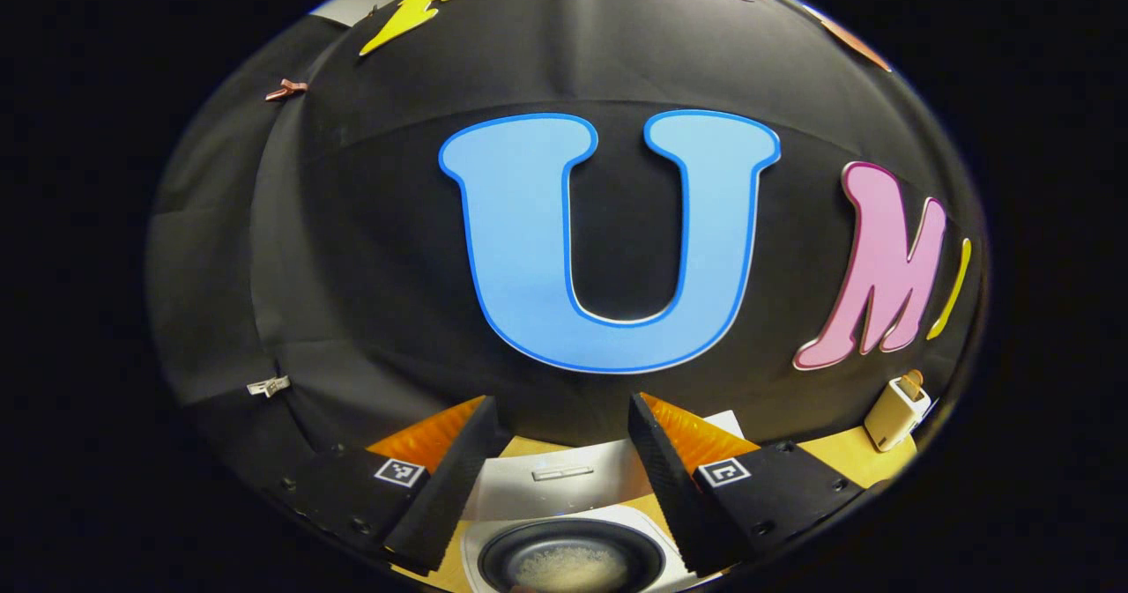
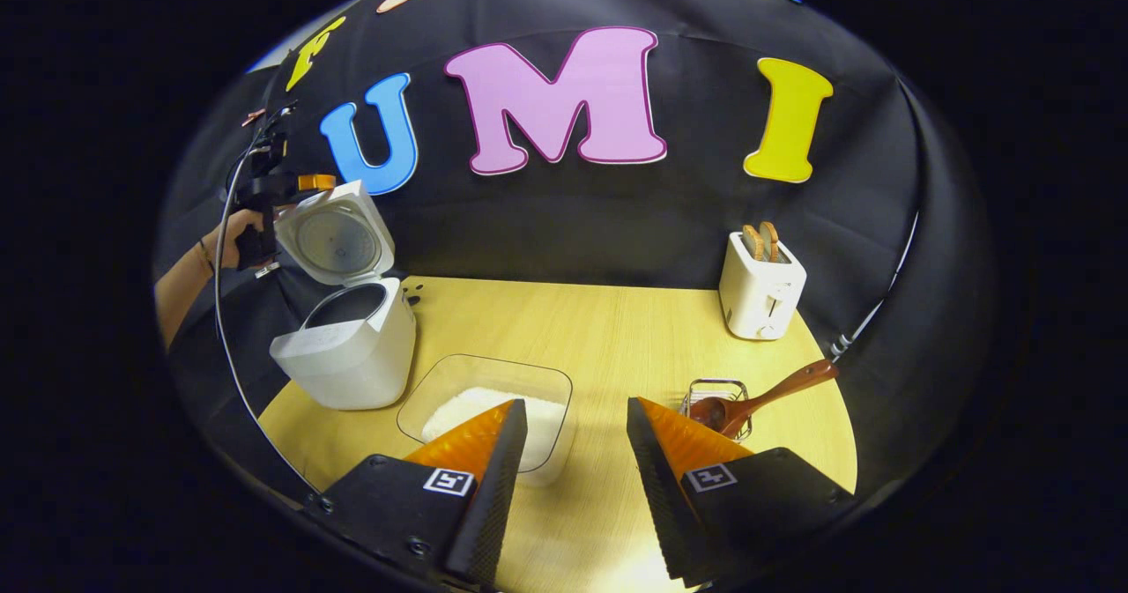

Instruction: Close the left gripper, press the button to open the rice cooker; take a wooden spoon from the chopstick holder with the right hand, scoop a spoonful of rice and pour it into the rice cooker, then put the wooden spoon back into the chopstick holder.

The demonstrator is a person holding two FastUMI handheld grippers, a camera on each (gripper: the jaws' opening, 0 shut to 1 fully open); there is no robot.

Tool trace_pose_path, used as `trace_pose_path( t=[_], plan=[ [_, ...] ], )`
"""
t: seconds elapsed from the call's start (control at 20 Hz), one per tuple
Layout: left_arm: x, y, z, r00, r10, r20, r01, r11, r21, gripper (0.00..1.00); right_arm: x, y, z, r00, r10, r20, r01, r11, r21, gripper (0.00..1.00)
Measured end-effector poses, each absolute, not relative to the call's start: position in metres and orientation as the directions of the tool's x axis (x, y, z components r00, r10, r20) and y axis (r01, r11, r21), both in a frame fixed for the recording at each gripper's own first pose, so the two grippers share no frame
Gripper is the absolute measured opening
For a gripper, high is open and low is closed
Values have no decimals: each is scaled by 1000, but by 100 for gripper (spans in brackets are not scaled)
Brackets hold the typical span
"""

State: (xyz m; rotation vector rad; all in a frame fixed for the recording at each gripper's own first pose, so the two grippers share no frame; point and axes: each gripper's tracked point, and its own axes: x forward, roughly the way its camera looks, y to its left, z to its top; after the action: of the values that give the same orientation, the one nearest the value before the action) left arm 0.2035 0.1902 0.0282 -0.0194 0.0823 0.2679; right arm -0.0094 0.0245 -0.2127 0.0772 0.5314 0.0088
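The wooden table is spreading across the middle of the right gripper view, pale and bare at its centre. At centre left the white rice cooker is standing with its lid swung up and open, the dark pot showing inside. A hand at the far left is holding the left gripper up beside that raised lid; from there I cannot tell how its jaws are standing. In the left gripper view, though, that gripper's own fingers are sitting well apart with nothing between them, hovering above the cooker's pot at the bottom centre, rice grains lying in it.

Just right of the cooker, at lower centre, the clear rice container is lying on the table with white rice in it. At the right rear the white toaster is holding two slices. In the lower right the wire chopstick holder is carrying the wooden spoon, handle tilting up to the right. The right gripper is hanging at the bottom, jaws wide apart and gripping nothing.
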Motion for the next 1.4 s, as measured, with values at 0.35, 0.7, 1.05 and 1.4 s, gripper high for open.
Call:
trace_pose_path(
  t=[0.35,0.7,1.05,1.4],
  plan=[
    [151,154,-20,959,243,-143,-249,968,-26,97,-16,12,-228,847,15,-531,41,995,93,72],
    [122,132,-78,949,192,-251,-215,974,-70,97,-14,4,-231,844,12,-536,43,995,89,73],
    [106,119,-134,928,196,-318,-215,976,-26,98,-20,1,-234,843,6,-538,47,995,84,73],
    [101,113,-170,903,201,-379,-216,976,2,98,-27,-5,-237,838,-7,-546,60,995,80,73]
  ],
)
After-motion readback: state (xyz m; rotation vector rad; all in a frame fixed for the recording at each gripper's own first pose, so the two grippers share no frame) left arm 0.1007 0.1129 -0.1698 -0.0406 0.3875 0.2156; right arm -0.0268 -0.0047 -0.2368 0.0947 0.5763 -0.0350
